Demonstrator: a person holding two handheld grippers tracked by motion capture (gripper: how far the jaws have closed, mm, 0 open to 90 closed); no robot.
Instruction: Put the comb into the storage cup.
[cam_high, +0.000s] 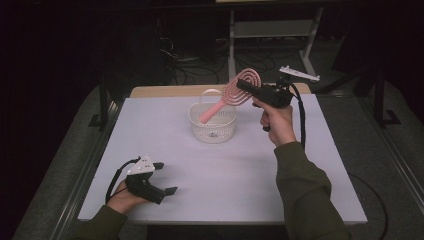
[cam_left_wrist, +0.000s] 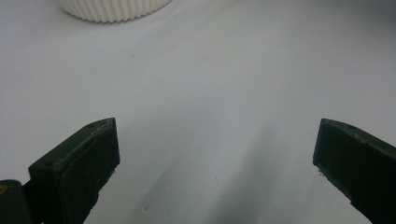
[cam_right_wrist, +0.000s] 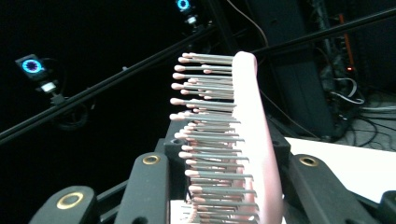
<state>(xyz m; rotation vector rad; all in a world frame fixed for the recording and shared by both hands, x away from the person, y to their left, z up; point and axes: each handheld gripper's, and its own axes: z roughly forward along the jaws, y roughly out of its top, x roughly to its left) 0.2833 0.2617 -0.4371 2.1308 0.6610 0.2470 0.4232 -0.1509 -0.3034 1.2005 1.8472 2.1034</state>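
A pink hairbrush with a round spiral head hangs tilted over a white ribbed basket at the table's middle back. Its handle slants down to the left, and the tip is inside the basket's rim. My right gripper is shut on the brush head from the right. In the right gripper view the hairbrush stands edge-on between the two black jaws of my right gripper, bristles pointing left. My left gripper rests low at the table's front left, open, with nothing between the jaws of my left gripper. The basket lies far ahead of it.
The white table has bare surface between the basket and the front edge. A wooden board edge shows behind it. Beyond stand a metal shelf frame, floor cables and a white strip at the back right.
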